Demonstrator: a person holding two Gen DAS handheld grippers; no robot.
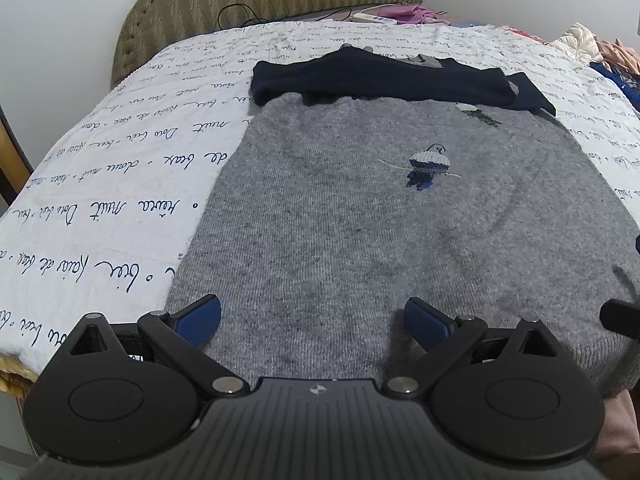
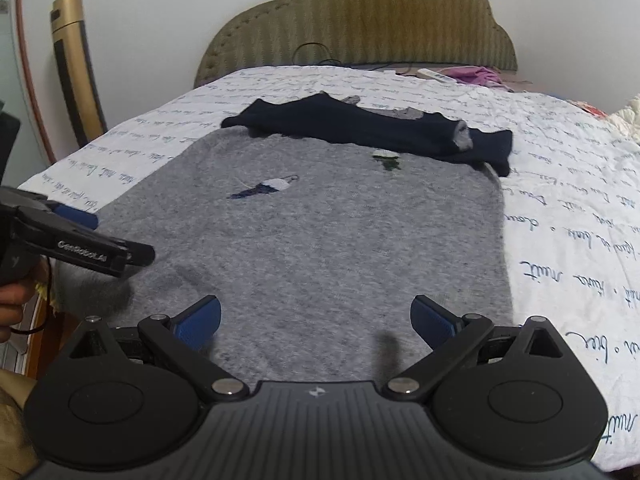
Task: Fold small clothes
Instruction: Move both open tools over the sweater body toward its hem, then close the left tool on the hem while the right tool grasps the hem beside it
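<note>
Both claws released, left gripper (image 1: 312,320) and right gripper (image 2: 316,320) hovering over the near hem of the grey sweater (image 1: 360,220) spread flat ahead; I should pinch both hem corners together, lift evenly toward the navy sleeves (image 1: 380,76).

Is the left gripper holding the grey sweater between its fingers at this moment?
No, the left gripper is open, and its blue fingers stand wide apart above the flat grey sweater.
</note>
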